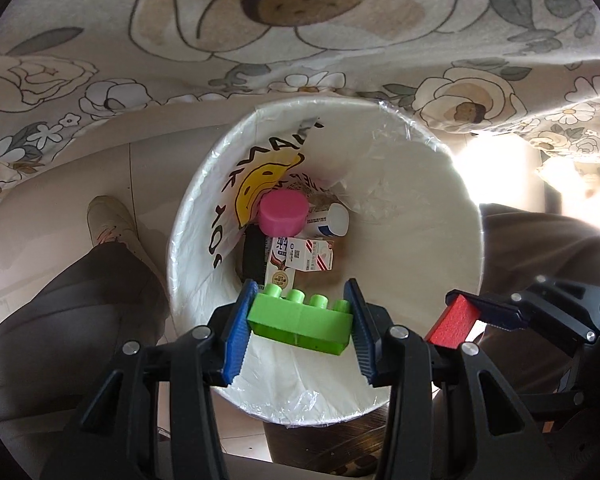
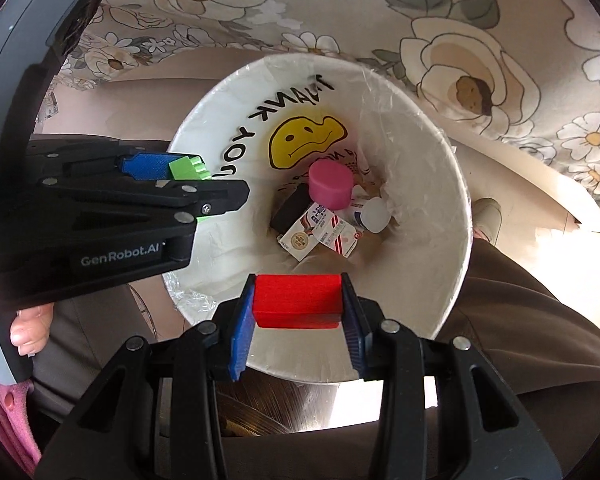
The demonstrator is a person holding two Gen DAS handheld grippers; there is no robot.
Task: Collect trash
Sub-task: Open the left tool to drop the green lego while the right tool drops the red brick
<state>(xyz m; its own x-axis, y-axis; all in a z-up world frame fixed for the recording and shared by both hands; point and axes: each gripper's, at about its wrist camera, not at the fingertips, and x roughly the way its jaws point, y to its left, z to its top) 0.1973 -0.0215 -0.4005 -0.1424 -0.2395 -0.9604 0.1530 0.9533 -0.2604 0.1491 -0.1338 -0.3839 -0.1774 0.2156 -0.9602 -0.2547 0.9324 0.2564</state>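
Observation:
A white trash bin (image 1: 428, 216) (image 2: 432, 184) lined with a plastic bag stands below both grippers. My left gripper (image 1: 300, 320) is shut on a green studded brick (image 1: 300, 322), held over the bin's near rim. My right gripper (image 2: 298, 304) is shut on a red block (image 2: 298, 300), also over the near rim. In the left wrist view the right gripper (image 1: 456, 322) shows at the right with the red block (image 1: 452, 322). In the right wrist view the left gripper (image 2: 188, 168) shows at the left with the green brick (image 2: 190, 168). Inside the bin lie a pink cylinder (image 1: 282, 214) (image 2: 330, 184), cartons (image 1: 304, 258) (image 2: 320, 232) and a white bottle (image 1: 332, 220) (image 2: 374, 214).
A floral cloth (image 1: 300, 40) (image 2: 460, 40) hangs beyond the bin. A person's trouser legs (image 1: 80, 312) (image 2: 532, 320) flank the bin, with a shoe (image 1: 108, 220) on the tiled floor. A hand (image 2: 28, 328) grips the left gripper's handle.

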